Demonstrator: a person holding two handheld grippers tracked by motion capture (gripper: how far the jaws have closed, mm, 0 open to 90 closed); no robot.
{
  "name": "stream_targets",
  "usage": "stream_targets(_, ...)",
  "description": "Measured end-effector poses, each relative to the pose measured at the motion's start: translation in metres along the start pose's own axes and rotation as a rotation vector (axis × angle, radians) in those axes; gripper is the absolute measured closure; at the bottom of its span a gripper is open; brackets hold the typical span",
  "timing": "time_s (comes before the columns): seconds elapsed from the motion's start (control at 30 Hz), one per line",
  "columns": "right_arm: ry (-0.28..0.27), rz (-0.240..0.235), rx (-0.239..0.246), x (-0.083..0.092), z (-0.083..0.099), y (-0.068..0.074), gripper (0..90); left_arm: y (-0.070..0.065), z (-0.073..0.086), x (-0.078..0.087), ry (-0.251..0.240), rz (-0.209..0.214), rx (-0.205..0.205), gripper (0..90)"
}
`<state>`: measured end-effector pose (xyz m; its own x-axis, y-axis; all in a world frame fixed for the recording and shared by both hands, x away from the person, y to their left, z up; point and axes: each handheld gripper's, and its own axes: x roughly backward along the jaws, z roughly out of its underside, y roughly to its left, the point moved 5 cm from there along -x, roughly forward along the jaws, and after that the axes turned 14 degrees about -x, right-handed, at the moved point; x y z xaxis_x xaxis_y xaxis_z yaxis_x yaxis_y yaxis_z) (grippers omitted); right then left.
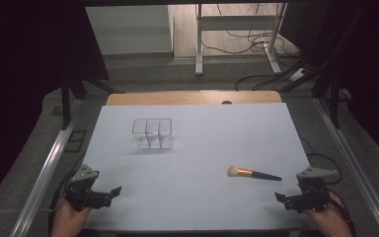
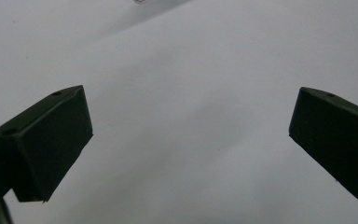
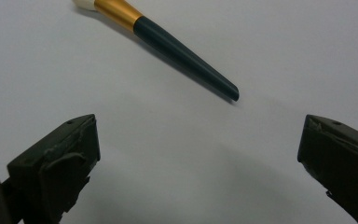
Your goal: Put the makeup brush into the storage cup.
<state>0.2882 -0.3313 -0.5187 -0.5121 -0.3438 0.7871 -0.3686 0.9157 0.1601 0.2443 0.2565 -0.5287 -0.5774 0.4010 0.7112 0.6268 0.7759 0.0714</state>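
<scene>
A makeup brush with a cream tip, a gold band and a dark, thin handle (image 1: pixel 253 173) lies flat on the white worktop (image 1: pixel 197 148), near its right edge and toward the front. The handle end points at the right gripper (image 1: pixel 288 199), which sits at the front right corner, just beside the brush but not touching it. In the right gripper view the brush (image 3: pixel 168 44) lies slanted ahead of the jaws, which stand wide apart with nothing between them.

The left gripper (image 1: pixel 109 193) rests near the front left corner. Its jaws stand wide apart too, over bare white top.

A clear plastic box with little walls inside (image 1: pixel 152 133) stands toward the back left, well apart from the brush.

The handle is round and thin, so it could roll or slide away if one jaw bumps it first. It lies low, so jaws that come down too steeply might hit the top and miss. A grab at the narrow end could let the heavy tip swing down. The clear box is hard to see and looks light, so a bump could push it.
</scene>
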Motion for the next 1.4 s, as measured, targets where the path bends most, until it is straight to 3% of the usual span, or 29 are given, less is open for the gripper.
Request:
stream_targets(0.2, -0.001, -0.009, 0.004, -0.0008, -0.0001, 0.0015, 0.0, -0.0036, -0.0027, -0.0009, -0.021, 0.019, -0.035, 0.2)
stream_targets(0.4, 0.011, -0.003, 0.015, -0.0020, 0.0000, 0.0019, 0.0, -0.0043, -0.0025, -0.0014, -0.031, 0.040, -0.013, 0.5)
stream_targets(0.8, 0.017, -0.020, 0.021, -0.0019, -0.0006, 0.0028, 0.0, -0.0062, -0.0022, -0.0033, -0.020, 0.042, -0.039, 1.0)
stream_targets(1.03, 0.013, -0.015, 0.036, -0.0010, -0.0021, 0.0032, 0.0, -0.0064, -0.0022, -0.0035, -0.019, 0.054, -0.022, 1.0)
stream_targets(1.13, 0.010, -0.019, 0.033, -0.0010, -0.0031, 0.0040, 0.0, -0.0077, -0.0025, -0.0045, -0.010, 0.083, 0.005, 1.6)
stream_targets(1.4, 0.024, -0.032, 0.027, 0.0012, -0.0093, 0.0086, 0.0, -0.0081, -0.0019, -0.0051, 0.021, 0.078, -0.011, 1.6)
